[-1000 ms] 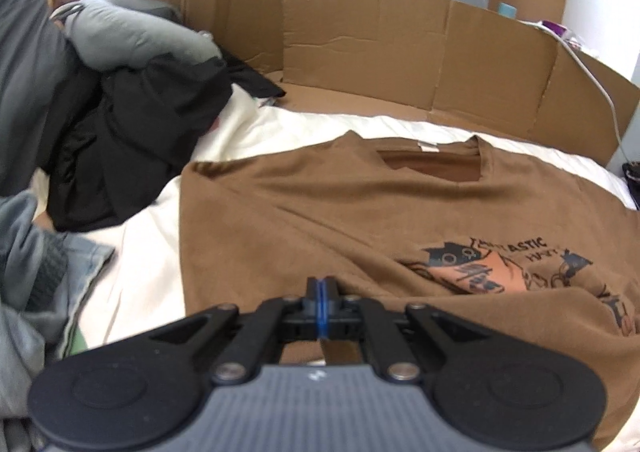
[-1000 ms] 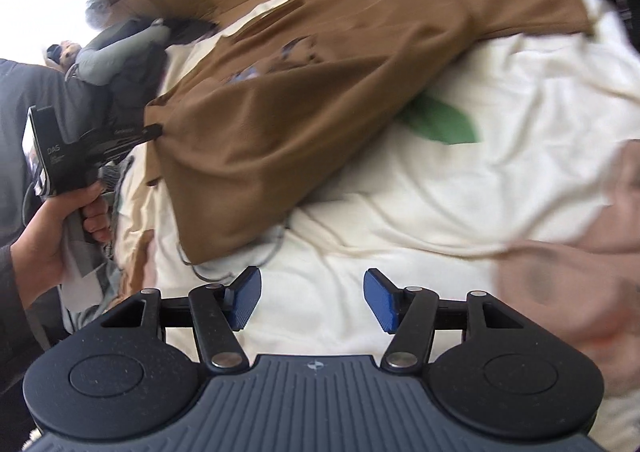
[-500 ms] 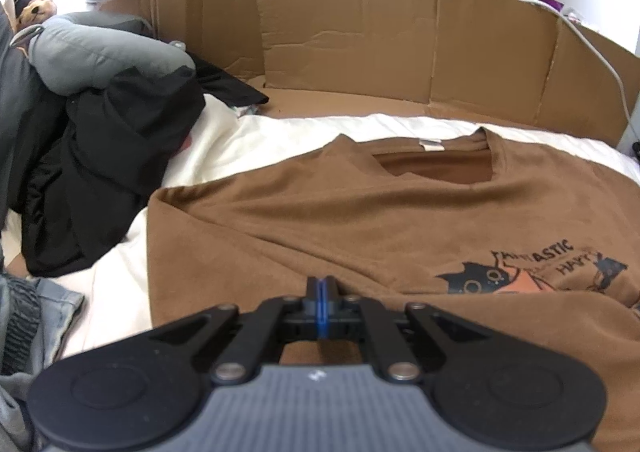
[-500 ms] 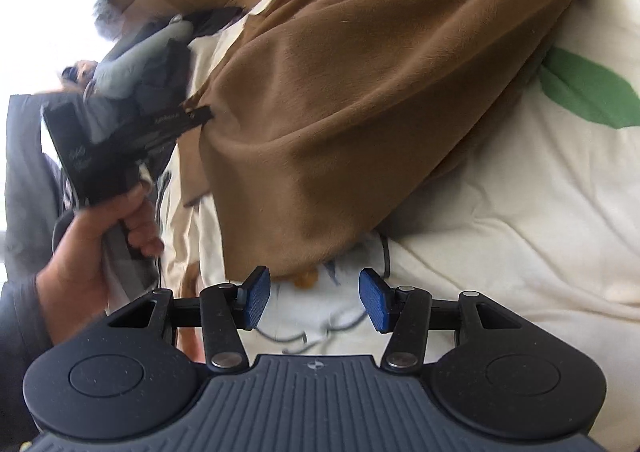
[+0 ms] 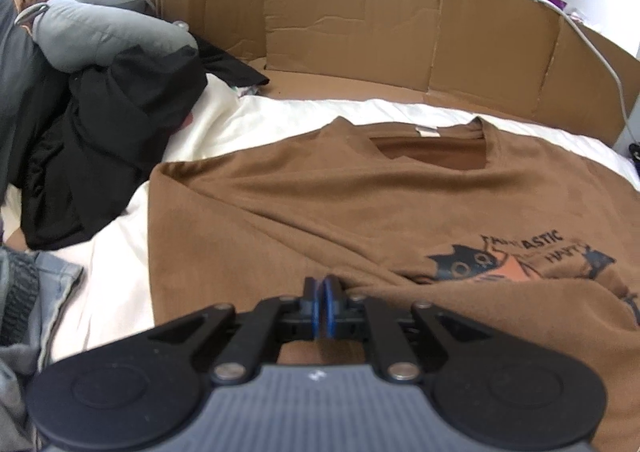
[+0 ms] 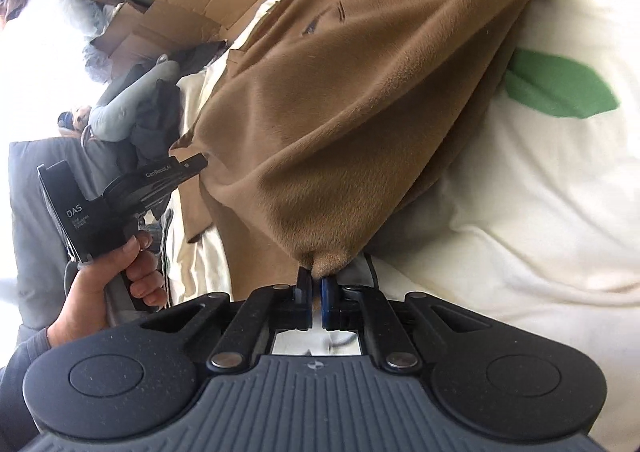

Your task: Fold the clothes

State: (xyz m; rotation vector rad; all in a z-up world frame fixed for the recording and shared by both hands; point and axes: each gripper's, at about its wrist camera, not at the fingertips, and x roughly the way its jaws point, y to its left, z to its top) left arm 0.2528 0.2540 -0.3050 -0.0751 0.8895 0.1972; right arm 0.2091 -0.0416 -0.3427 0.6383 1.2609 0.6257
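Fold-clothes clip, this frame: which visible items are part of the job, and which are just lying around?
In the job:
- brown T-shirt, hem pinched at two corners
- left gripper
- right gripper

Lying about:
- black garment
- grey pillow
- cardboard panels
- white cable
- jeans

Text I can read from here: brown T-shirt (image 5: 360,212) has dark print beside a cat-face graphic, approx "FANTASTIC" w/ a 2nd word under it, too blurred to make out. On the left gripper (image 6: 196,166), seen via right wrist cam: "GenRobot.AI" along the side plate, "DAS" in white on its body, smaller lines below unreadable. White neck tag shows nothing legible.
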